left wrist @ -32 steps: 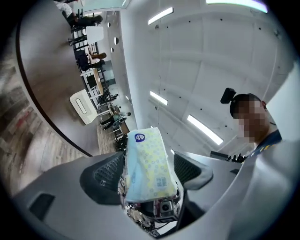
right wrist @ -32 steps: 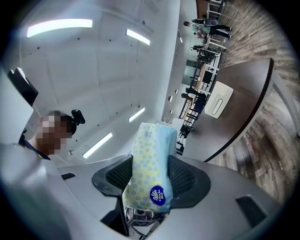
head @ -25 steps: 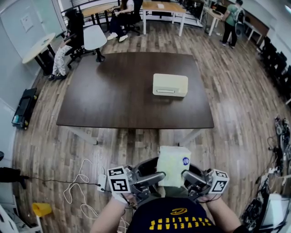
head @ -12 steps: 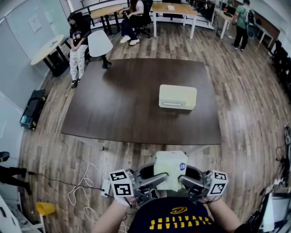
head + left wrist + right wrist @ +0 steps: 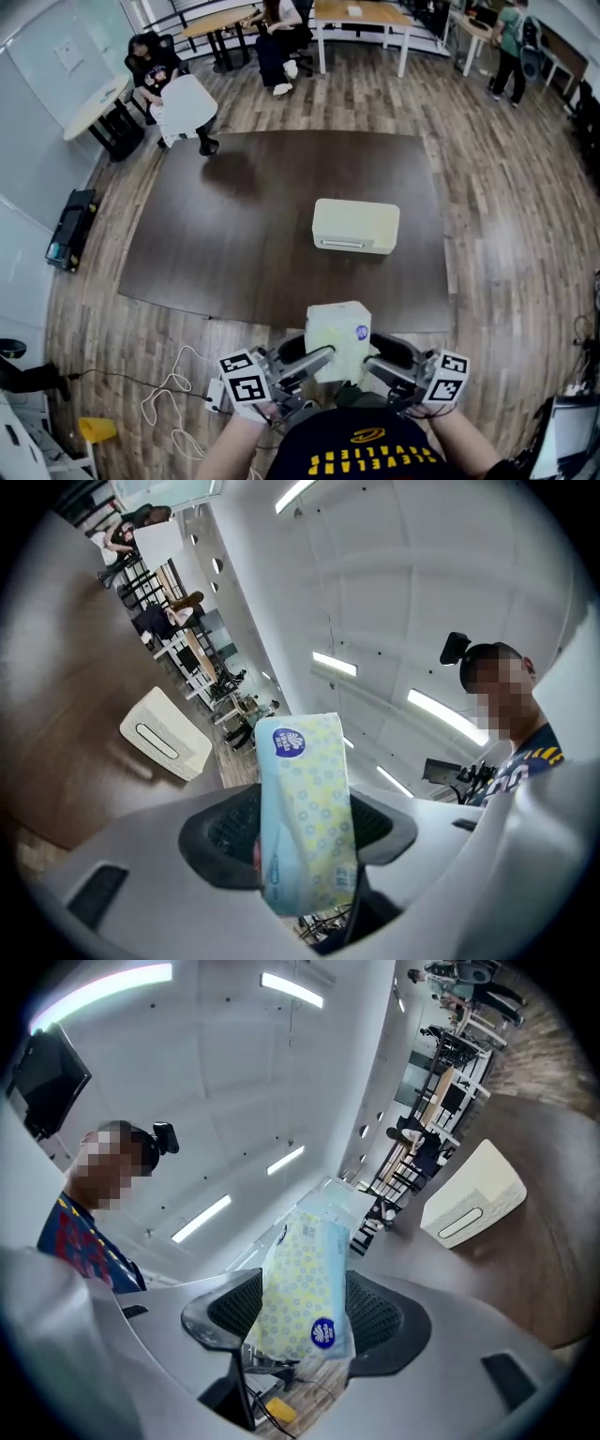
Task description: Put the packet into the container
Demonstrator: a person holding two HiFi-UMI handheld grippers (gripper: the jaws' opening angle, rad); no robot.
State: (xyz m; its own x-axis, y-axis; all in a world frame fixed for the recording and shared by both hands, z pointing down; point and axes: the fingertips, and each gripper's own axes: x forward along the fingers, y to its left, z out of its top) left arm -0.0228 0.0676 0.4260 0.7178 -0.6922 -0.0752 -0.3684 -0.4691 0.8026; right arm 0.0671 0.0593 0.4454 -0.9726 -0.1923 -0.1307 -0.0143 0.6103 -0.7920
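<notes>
The packet (image 5: 337, 328) is showing as a soft tissue pack in a pale wrap, printed with small yellow and blue rings and carrying a round blue logo near one end. It is standing upright in the air. The left gripper (image 5: 319, 357) and the right gripper (image 5: 374, 364) are each pressing their pads on it from their own side, the left jaws having just been closing and the right ones opening a little. The container (image 5: 355, 226) is a cream box with rounded corners and a long slot in its near wall. It is lying flat on the dark table (image 5: 234, 225), well apart from the packet.
</notes>
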